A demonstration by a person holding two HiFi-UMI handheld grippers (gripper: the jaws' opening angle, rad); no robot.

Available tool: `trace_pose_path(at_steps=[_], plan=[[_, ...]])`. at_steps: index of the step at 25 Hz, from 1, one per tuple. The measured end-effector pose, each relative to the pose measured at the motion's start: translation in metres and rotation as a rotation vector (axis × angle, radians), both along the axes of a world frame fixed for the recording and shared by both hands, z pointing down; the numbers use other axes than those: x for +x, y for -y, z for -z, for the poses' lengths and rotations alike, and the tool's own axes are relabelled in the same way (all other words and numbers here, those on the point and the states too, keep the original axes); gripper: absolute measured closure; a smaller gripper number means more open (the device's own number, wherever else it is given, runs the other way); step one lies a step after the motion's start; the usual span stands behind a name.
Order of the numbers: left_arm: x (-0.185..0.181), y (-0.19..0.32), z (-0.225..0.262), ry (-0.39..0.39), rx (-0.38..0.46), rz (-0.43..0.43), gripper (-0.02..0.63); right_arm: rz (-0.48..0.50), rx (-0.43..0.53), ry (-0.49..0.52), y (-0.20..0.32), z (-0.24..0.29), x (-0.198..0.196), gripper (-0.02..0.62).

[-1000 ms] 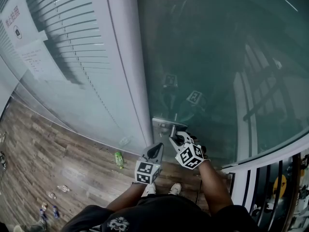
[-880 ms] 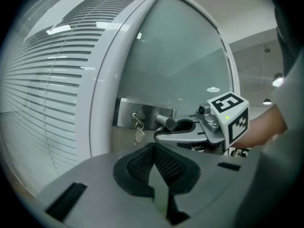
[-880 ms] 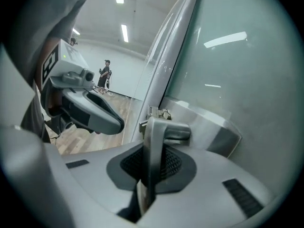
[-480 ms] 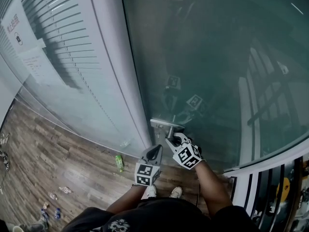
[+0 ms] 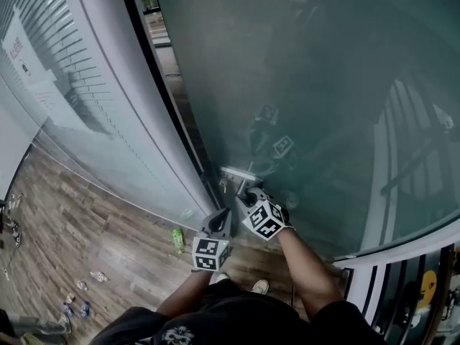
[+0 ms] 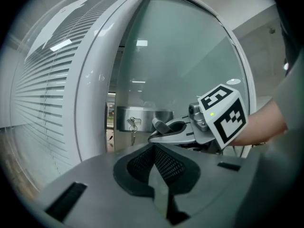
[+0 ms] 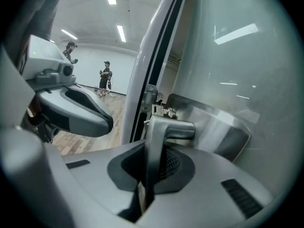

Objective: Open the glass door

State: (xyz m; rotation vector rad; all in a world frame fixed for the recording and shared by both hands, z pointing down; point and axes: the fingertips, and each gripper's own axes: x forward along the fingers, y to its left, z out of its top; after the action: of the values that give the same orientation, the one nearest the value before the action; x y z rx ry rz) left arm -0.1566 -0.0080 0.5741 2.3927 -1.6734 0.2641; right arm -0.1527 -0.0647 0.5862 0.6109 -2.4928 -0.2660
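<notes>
Glass door [image 5: 309,85] stands a little open in the head view, with the right gripper [image 5: 245,192] on its handle [image 5: 236,173] and the left gripper [image 5: 220,220] just beside the handle. The left gripper view shows its fingers together, holding nothing. The right gripper view shows fingers squeezing the handle, so I think opening is under way and needs a steady swing wider; the door's hinges are out of sight.

The door [image 5: 323,121] stands right of the frame [image 5: 140,121], with a gap between them. The handle [image 7: 159,137] sits at the door's left edge, between the right gripper's [image 5: 245,195] closing jaws. The left gripper [image 5: 218,220] is just left and nearer. Keys [image 6: 132,124] hang left of the handle. A bottle [image 5: 177,237] lies on the floor [image 5: 86,236], further left.
</notes>
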Motion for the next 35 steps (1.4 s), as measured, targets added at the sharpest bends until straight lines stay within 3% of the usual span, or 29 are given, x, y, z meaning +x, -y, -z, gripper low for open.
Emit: trace_pose_path(at_steps=[10,15,22,26,31,35], plan=[[0.019,0.045,-0.021,-0.008,-0.035,-0.022,0.6,-0.063,-0.056,0.009,0.073,-0.014,0.002,0.574],[0.01,0.087,-0.029,-0.033,0.003,-0.042,0.6,-0.116,-0.069,0.015,0.107,-0.025,-0.003,0.575],[0.051,0.193,0.003,-0.053,0.031,-0.103,0.6,-0.22,-0.091,0.027,0.211,-0.011,0.059,0.575],[0.059,0.222,-0.007,-0.054,0.031,-0.157,0.6,-0.287,-0.091,0.032,0.261,-0.022,0.08,0.575],[0.095,0.265,-0.003,-0.068,0.023,-0.195,0.6,-0.366,-0.121,0.049,0.337,-0.02,0.143,0.575],[0.083,0.294,-0.013,-0.083,0.007,-0.187,0.6,-0.436,-0.129,0.049,0.388,-0.022,0.163,0.575]])
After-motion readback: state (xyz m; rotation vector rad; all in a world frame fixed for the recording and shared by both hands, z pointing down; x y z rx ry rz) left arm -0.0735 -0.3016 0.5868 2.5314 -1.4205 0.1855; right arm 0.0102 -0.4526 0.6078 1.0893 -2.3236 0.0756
